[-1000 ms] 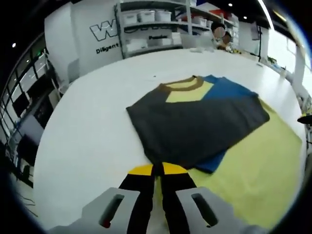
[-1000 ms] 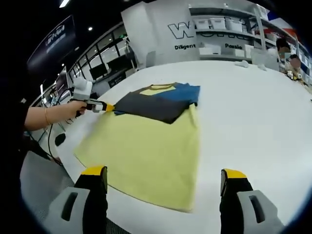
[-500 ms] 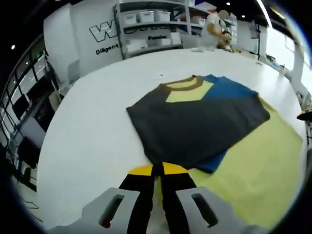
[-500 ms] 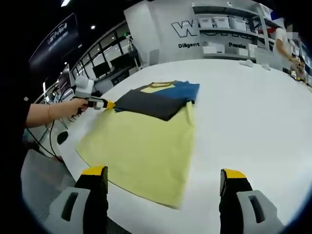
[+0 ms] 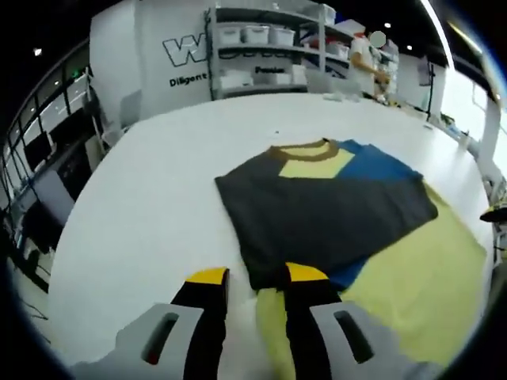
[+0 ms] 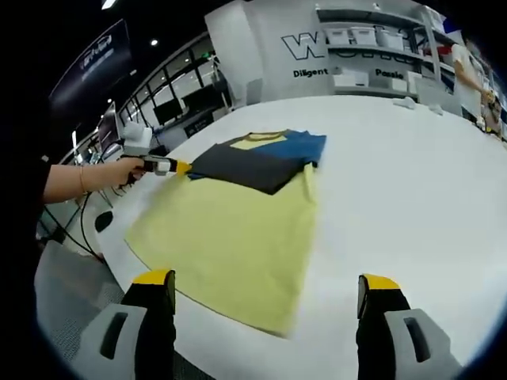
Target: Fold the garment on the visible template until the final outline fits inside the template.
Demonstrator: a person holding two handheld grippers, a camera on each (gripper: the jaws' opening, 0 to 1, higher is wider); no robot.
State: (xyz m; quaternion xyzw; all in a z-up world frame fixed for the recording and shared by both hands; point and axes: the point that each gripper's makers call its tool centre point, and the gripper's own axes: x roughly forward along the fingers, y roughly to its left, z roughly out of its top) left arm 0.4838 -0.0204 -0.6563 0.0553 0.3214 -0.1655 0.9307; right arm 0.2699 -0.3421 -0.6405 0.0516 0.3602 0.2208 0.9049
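Note:
The folded garment, dark grey with a blue side, a yellow chest panel and a brown collar, lies on the yellow template. My left gripper is open at the garment's near corner, its yellow-tipped jaws standing apart on either side of that corner and holding nothing. In the right gripper view the garment covers the far end of the template. A hand holds the left gripper at the garment's left corner. My right gripper is wide open above the template's near edge, nothing between its jaws.
The template lies on a large white table whose near edge runs just under my right gripper. Shelves with white bins stand beyond the far end, with a person beside them. Floor and cables are at the left.
My left gripper's jaws have parted and let go of the grey garment's near corner. The garment lies as before. My right gripper stays open.

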